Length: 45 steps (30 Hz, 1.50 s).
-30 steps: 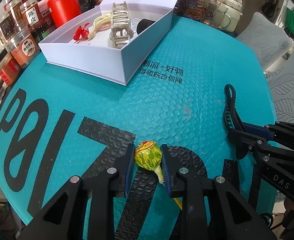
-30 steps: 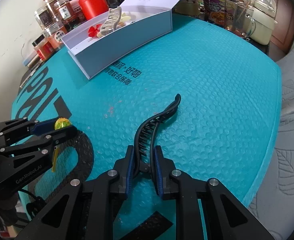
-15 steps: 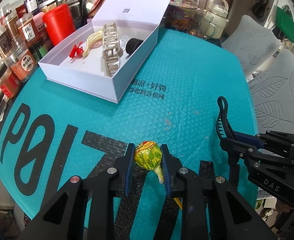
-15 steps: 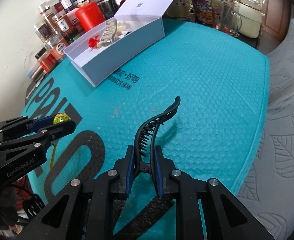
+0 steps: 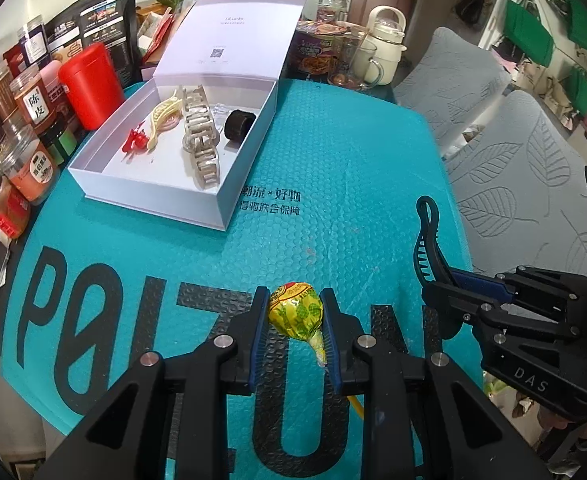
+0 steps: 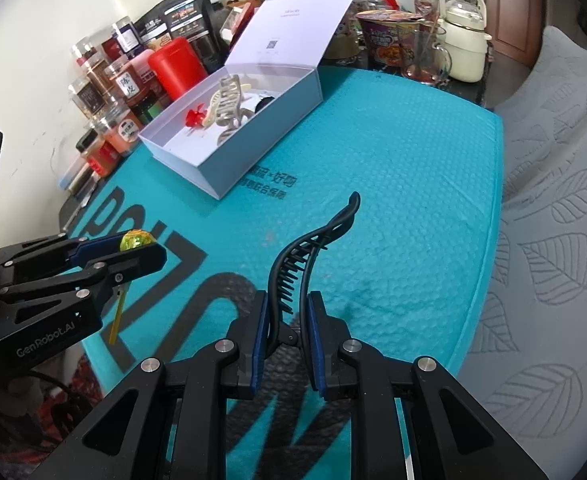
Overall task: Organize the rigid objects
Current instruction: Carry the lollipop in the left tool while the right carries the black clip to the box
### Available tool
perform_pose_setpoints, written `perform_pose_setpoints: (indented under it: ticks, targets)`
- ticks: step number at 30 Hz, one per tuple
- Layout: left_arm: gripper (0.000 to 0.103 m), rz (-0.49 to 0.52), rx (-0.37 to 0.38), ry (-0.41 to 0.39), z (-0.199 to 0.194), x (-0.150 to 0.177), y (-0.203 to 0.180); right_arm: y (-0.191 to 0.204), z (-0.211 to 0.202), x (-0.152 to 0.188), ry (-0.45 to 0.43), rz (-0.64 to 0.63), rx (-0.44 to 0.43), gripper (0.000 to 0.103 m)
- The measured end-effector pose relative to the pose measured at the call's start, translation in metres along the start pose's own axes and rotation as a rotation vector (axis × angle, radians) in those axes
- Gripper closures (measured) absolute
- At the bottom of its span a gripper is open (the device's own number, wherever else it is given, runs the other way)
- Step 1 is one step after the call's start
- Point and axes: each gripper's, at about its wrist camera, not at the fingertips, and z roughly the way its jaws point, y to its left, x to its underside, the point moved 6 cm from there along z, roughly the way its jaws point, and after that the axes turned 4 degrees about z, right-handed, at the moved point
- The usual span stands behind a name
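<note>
Jaws on both grippers are squeezed shut on things, so nothing drops while they hang above the blue surface point(image 5: 373, 152). Far off sits the white box point(image 5: 165, 194), lid open so more things can go in beside the clips there. The right gripper point(image 6: 287, 330) holds a black hair clip point(image 6: 313, 248) by its hinge end. The left gripper point(image 5: 295, 330) pinches a yellow lollipop point(image 5: 295, 314) by its head, stick hanging down.

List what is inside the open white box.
In the white box: a red hair clip, a cream hair clip, a beige claw clip and a black ring-shaped thing. The floor beneath them is hidden.
</note>
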Motion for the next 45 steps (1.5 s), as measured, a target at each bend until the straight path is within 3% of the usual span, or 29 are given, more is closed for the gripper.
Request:
perform_pose_setpoints:
  ticks: [15,29,45]
  targets:
    - [0.078,0.115,0.083,-0.05,-0.047,-0.007,0.043,0.073,-0.023,-0.001,-0.069,0.059,0.021,0.084]
    - [0.078,0.113,0.077,-0.083,-0.076,-0.001,0.111,0.152,-0.007,-0.007,-0.077,0.074,-0.044,0.084]
    - [0.078,0.113,0.085,-0.143,-0.076,-0.042,0.17,0.203,0.017,-0.05,-0.101,0.018,-0.039,0.084]
